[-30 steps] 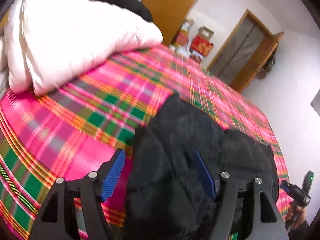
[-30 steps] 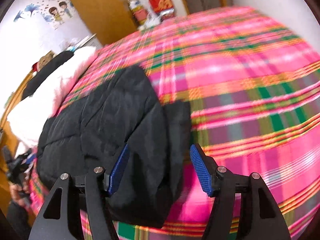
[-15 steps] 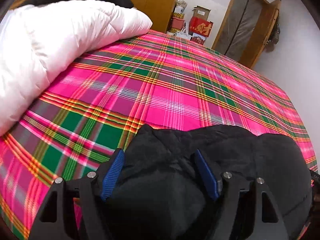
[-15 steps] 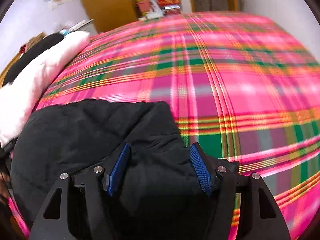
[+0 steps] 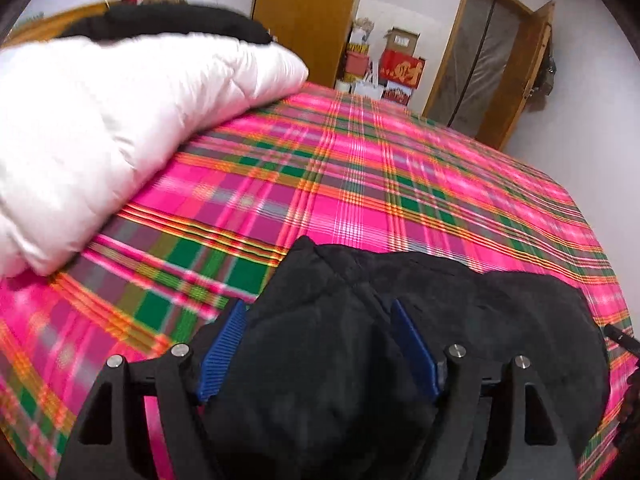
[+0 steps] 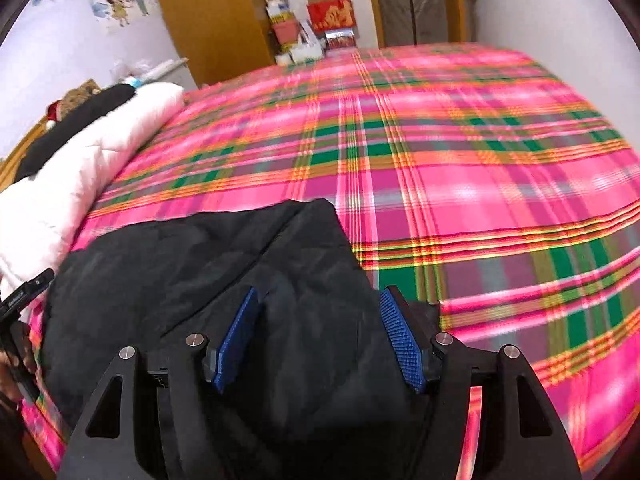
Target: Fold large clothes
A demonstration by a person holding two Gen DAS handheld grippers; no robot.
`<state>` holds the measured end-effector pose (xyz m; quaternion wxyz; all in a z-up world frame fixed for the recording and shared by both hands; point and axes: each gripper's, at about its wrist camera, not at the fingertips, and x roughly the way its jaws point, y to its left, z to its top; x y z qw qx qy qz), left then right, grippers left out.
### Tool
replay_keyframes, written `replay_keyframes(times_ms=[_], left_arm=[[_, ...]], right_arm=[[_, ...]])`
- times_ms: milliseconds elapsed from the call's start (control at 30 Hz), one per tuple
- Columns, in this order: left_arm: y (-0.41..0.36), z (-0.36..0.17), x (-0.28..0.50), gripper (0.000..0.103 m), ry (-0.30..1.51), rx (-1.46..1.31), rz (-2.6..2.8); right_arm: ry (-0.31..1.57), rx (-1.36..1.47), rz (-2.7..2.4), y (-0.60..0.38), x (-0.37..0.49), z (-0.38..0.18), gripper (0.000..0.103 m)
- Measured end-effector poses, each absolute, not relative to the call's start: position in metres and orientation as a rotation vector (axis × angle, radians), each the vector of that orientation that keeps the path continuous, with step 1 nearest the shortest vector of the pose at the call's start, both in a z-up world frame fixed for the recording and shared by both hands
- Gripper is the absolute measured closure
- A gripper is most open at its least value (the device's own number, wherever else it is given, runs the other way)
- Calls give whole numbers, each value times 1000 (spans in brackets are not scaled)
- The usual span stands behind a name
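A black padded jacket (image 5: 460, 320) lies folded on the near edge of the pink plaid bed (image 5: 360, 184). My left gripper (image 5: 318, 324) stands with its blue pads wide apart over the jacket's left end, the cloth bulging between them. My right gripper (image 6: 318, 312) is likewise spread over the jacket (image 6: 200, 264) at its right end, pads wide apart with cloth between. Whether either pad presses the cloth is not clear. The right gripper's tip shows at the left wrist view's right edge (image 5: 618, 338).
A white quilt (image 5: 100, 128) with a black garment (image 5: 168, 26) on top lies at the bed's left side. A wooden wardrobe (image 5: 308, 12), boxes (image 5: 400, 70) and a door (image 5: 492, 48) stand beyond the far edge. The bed (image 6: 460, 168) stretches ahead and right.
Both grippers swung up and back to face across the bed, carrying over the jacket, which now lies shorter and bunched at the near edge. The jaws kept the same wide spacing.
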<state>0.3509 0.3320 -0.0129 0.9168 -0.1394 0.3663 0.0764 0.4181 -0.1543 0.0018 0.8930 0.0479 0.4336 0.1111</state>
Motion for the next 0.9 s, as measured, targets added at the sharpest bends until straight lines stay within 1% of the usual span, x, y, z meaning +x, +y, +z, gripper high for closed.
replay_keyframes(times_ms=[133, 400, 667, 900], left_arm=[[319, 16, 291, 26, 707, -298, 169], [269, 50, 184, 26, 718, -305, 178], [217, 83, 114, 26, 725, -238, 176], [192, 90, 69, 26, 733, -243, 180]], right_arm=[[879, 110, 253, -157, 365, 24, 39], [868, 86, 287, -156, 261, 49, 39], [824, 70, 304, -159, 189, 78, 38], [791, 33, 333, -154, 145, 91, 38]])
